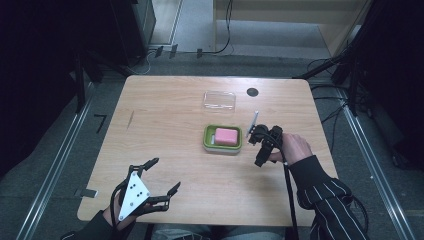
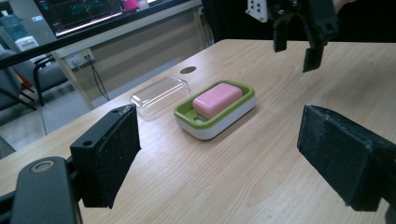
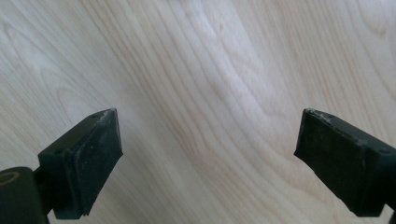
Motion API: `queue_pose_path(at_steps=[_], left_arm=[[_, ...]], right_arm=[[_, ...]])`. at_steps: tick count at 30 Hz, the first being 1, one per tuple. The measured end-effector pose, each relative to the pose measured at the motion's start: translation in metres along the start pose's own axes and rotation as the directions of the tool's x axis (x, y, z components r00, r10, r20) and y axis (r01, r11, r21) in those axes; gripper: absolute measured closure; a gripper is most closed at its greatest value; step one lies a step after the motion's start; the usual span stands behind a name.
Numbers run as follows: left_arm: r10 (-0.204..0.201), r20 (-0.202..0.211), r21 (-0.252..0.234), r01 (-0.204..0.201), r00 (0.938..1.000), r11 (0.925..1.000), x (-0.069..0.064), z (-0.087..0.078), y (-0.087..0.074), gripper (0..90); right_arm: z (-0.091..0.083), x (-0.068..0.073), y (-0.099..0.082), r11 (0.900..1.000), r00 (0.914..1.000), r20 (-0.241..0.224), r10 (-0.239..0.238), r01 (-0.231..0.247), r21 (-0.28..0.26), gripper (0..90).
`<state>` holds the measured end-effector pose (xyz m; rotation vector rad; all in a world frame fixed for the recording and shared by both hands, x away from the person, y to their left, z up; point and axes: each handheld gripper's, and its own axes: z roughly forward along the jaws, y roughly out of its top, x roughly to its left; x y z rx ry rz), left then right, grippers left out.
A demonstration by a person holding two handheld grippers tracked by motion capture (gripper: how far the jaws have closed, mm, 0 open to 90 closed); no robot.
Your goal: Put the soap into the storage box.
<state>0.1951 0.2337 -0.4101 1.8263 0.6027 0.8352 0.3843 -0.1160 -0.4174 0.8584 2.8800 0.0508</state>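
Note:
A pink soap bar (image 1: pixel 226 136) (image 2: pixel 217 99) lies in a green-rimmed white soap dish (image 1: pixel 206 137) (image 2: pixel 187 116) at mid-table. Behind the dish a clear plastic lid (image 1: pixel 219 100) (image 2: pixel 161 94) rests on the wood. My right gripper (image 1: pixel 256 149) (image 2: pixel 296 53) hovers just right of the dish and points down. In the right gripper view its jaws (image 3: pixel 208 158) stand wide apart over bare wood, holding nothing. My left gripper (image 1: pixel 166 173) (image 2: pixel 219 158) sits near the front left edge. It is open and empty, and aims toward the dish.
A dark round hole (image 1: pixel 252 92) (image 2: pixel 188 70) sits near the wooden table's (image 1: pixel 165 125) far edge, right of the lid. Cables run across the floor behind the table. A monitor (image 2: pixel 84 11) and a chair (image 2: pixel 18 79) stand beyond the table in the left gripper view.

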Motion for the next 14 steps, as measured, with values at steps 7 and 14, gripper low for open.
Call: queue_pose_path(at_steps=[7,14], left_arm=[[0.005,0.003,0.002,-0.005,1.0000,1.0000,-0.001,0.001,0.001,13.6],[0.011,0.006,0.003,-0.011,0.9999,0.9999,-0.001,0.002,0.001,13.7]], right_arm=[[0.002,0.013,-0.024,0.9994,0.9995,-0.007,0.030,-0.030,-0.018,8.4],[0.004,0.028,-0.037,0.9971,0.9958,-0.090,0.020,-0.026,-0.071,8.3]])
